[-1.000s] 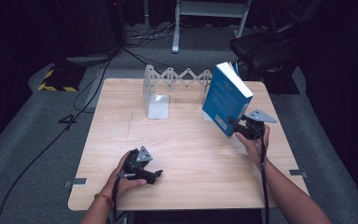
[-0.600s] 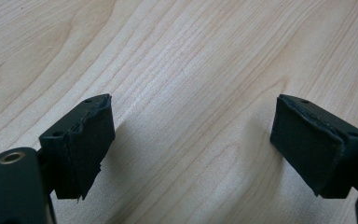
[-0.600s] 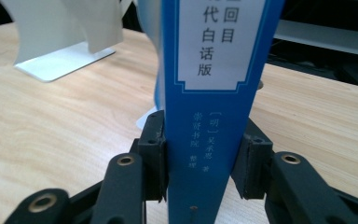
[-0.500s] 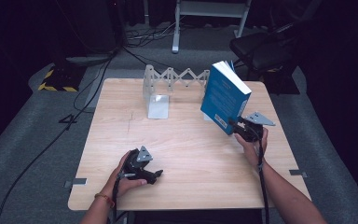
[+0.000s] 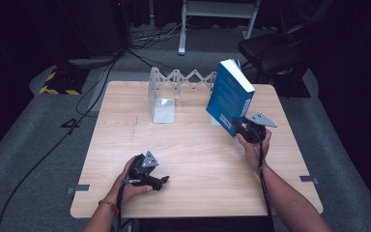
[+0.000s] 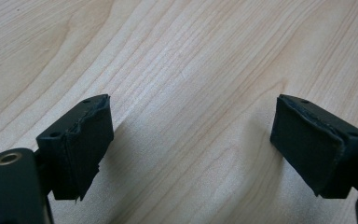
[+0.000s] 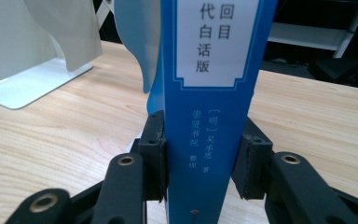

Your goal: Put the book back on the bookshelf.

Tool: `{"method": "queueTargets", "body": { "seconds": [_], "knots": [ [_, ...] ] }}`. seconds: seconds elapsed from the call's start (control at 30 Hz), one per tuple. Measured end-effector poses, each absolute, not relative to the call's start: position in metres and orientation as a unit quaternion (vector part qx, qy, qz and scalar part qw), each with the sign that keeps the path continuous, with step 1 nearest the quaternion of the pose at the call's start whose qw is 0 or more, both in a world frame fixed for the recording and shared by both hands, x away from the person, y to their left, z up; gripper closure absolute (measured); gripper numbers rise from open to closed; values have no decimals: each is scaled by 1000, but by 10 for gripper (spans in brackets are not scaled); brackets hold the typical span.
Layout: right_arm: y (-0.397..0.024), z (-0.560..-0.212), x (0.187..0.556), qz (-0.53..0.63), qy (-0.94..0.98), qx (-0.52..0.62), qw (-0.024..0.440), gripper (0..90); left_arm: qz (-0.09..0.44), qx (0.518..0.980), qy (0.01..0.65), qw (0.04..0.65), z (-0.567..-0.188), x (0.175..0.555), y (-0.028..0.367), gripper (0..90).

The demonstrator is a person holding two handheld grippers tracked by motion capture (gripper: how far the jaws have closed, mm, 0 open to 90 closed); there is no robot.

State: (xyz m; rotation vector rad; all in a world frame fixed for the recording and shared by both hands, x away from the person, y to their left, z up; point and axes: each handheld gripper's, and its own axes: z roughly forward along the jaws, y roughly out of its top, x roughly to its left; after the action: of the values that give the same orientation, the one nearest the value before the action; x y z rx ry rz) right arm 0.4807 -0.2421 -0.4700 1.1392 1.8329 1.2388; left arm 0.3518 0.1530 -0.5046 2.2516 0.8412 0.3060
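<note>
Standing pinched between right fingers: blue book

The blue book is a thick paperback with a bright blue cover and a white label panel on its spine carrying Chinese characters, with more white characters printed lower down the spine. It stands up off the wooden table at the far right side, tilted so its top leans away and to the right, with its white page edges showing along the top. Its lower spine end sits clamped between two black pads, just beside the right end of the white accordion-style rack.
</note>
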Motion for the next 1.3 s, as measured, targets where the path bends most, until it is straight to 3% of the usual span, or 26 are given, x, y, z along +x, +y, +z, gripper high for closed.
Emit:
{"method": "queueTargets", "body": {
  "seconds": [0.63,1.03,1.3],
  "knots": [
    [-225,-475,461,471,683,434,351,620,119,871,322,350,-504,352,153,134],
    [-212,-473,484,466,689,438,342,617,117,872,322,350,-504,353,152,134],
    [-223,-469,490,471,705,429,311,607,117,872,321,350,-504,353,152,134]
  ]
}}
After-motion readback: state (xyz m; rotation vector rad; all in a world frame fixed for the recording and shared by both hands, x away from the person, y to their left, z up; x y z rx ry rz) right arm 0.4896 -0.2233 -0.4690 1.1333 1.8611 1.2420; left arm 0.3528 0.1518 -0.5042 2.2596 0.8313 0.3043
